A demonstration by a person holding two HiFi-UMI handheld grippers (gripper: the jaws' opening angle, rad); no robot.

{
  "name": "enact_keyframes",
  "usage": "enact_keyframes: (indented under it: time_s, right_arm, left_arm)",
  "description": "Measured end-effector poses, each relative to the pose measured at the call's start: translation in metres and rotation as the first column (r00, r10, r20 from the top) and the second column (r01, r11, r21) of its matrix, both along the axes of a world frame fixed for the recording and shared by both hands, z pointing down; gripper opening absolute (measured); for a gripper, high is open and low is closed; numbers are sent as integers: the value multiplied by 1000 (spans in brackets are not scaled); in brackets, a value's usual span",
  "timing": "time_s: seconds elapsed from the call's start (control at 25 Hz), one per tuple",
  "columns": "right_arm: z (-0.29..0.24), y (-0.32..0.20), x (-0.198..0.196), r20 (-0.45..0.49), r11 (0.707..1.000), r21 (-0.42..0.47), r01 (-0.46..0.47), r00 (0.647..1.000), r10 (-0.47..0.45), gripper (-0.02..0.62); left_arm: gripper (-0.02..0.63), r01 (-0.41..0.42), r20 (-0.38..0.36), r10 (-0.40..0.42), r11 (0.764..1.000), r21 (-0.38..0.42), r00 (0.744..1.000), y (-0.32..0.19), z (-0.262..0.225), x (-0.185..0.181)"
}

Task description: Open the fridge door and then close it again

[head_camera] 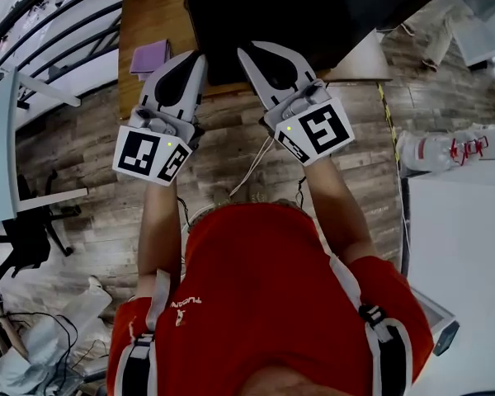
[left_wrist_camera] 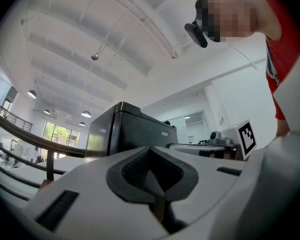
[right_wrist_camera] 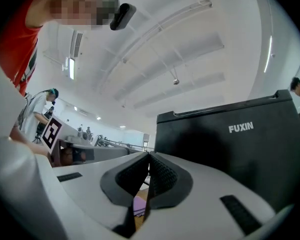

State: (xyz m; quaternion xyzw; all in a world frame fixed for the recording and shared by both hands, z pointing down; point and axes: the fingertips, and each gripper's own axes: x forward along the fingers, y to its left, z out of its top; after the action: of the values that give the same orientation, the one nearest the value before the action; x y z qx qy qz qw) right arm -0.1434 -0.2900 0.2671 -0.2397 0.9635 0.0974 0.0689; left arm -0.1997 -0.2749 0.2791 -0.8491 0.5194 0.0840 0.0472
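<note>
Head view: my left claw [head_camera: 198, 58] and right claw [head_camera: 242, 53] are held out side by side over the plank floor [head_camera: 82, 147]. Both point toward the black fridge [head_camera: 313, 15], which stands on a wooden worktop [head_camera: 144, 15]. Each claw carries its marker cube, the left [head_camera: 153, 153] and the right [head_camera: 318, 130], nearest my red shirt [head_camera: 264, 304]. A purple pad [head_camera: 150, 58] lies on the worktop just left of the left claw's tip.

Left gripper view: the left claw [left_wrist_camera: 151, 150] is closed, its ribbed pads [left_wrist_camera: 135, 166] pressed together with nothing between them. The fridge [left_wrist_camera: 125, 129] rises beyond the tip and slightly to its left, seen corner-on. The right claw's cube [left_wrist_camera: 246, 137] shows at the right edge.

Right gripper view: the right claw [right_wrist_camera: 149, 155] is likewise closed to a thin seam and holds nothing. The fridge [right_wrist_camera: 230, 154] fills the right half of the frame, its dark front carrying white lettering and facing the claw. The door looks shut flush with the body. The claw's tip is close to the fridge front; I cannot tell whether it touches.
</note>
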Motion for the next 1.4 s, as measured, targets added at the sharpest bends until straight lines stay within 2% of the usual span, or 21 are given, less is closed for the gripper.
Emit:
enact_keyframes:
  time_s: [0.4,1.4]
  right_arm:
    - [2,31,9,34,998,-27,55,998,-54,26]
    - [5,39,14,22,999,-7,34,999,-34,25]
  left_arm:
    - [9,-3,9,3,1000,-6,1000,16,1,15]
    - [9,-17,15,17,1000,-2,1000,20,2,19]
